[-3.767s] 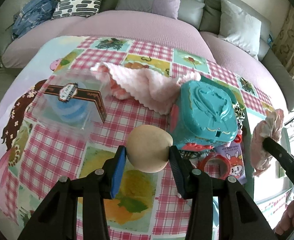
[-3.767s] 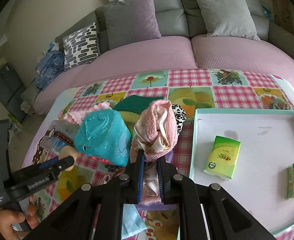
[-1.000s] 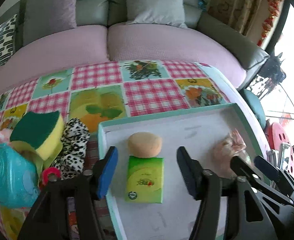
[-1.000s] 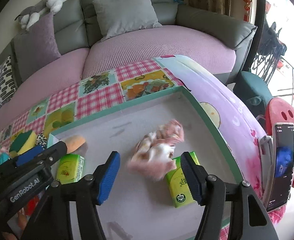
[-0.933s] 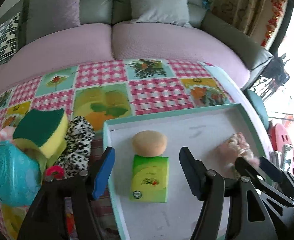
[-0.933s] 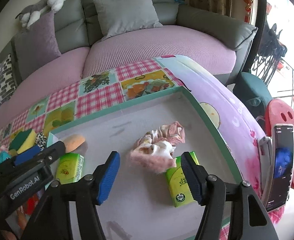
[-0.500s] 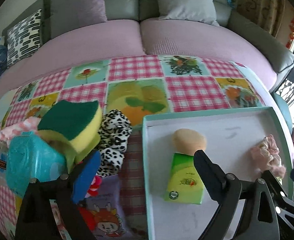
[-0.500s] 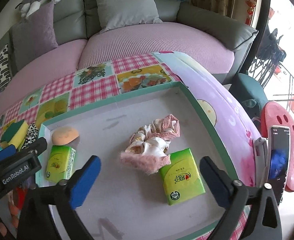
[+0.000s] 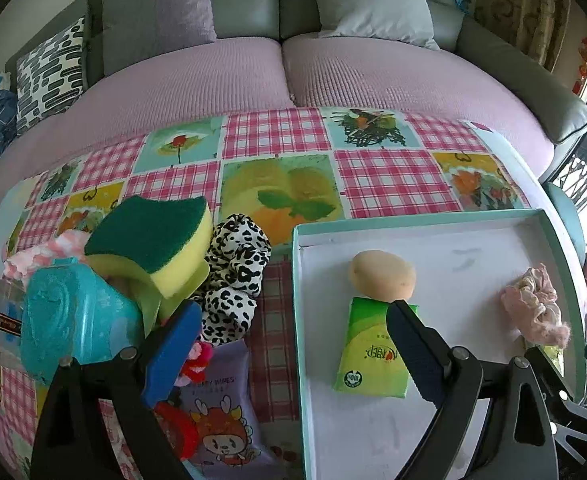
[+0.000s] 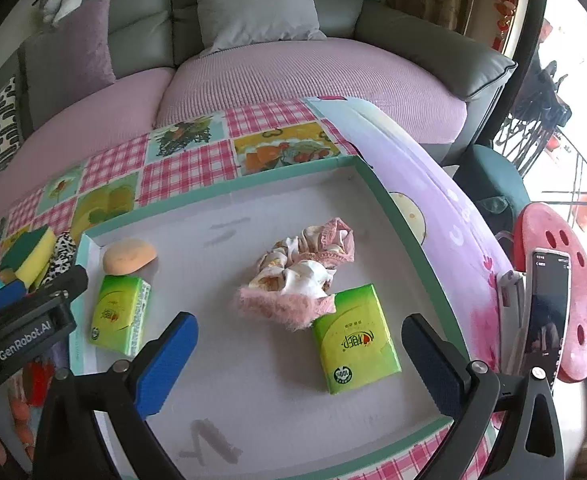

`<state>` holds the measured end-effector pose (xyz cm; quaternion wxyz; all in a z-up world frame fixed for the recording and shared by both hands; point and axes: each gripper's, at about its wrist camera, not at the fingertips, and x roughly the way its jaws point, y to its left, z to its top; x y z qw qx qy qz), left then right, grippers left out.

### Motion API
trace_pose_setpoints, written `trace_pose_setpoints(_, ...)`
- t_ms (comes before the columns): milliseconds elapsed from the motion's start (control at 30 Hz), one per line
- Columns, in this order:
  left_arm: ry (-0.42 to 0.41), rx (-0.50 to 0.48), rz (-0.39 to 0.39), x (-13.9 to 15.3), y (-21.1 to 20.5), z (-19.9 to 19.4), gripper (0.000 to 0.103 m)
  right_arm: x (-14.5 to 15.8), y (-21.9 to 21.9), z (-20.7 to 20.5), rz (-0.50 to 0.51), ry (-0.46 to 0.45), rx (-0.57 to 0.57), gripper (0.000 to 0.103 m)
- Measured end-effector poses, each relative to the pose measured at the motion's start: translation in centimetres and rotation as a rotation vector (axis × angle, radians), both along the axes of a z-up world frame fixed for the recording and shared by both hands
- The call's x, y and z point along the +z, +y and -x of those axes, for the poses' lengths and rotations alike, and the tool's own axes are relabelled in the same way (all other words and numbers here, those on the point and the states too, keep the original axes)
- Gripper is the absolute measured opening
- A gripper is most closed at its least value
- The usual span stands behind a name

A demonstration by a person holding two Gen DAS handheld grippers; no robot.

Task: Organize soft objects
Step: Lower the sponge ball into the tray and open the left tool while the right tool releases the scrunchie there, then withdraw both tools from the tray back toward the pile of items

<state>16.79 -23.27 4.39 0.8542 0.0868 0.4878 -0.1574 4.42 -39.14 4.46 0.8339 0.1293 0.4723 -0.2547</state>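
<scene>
Now, tray (image 10: 389,204): I see it holding both soft pieces I just dropped.
Scrunchie (image 10: 301,268): rests mid-tray; right gripper (image 10: 299,354) spread, empty.
Sponge puff (image 9: 381,276): freed; left gripper (image 9: 293,344) wide apart, heading for the pile.

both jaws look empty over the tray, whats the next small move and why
Probably swing the left gripper toward the green-and-yellow sponge. Its jaws are open and empty, the beige sponge and pink scrunchie already lie in the tray, and that sponge is still outside.
</scene>
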Motion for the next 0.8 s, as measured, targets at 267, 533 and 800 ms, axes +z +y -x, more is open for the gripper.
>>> trace_pose_setpoints(267, 0.005, -0.02, 0.014, 0.7, 0.6, 0.9, 0.094, 1.0, 1.1, 0.7, 0.004, -0.013, 0.025, 0.103)
trace_pose_setpoints(533, -0.021, -0.026, 0.024, 2.2, 2.2, 2.2, 0.094, 1.2, 2.8, 1.4, -0.002, -0.016, 0.05, 0.103)
trace_pose_setpoints(800, -0.055, 0.004, 0.066, 4.2, 5.1, 3.4, 0.094, 1.1, 5.1, 1.6, 0.005, -0.008, 0.109, 0.103)
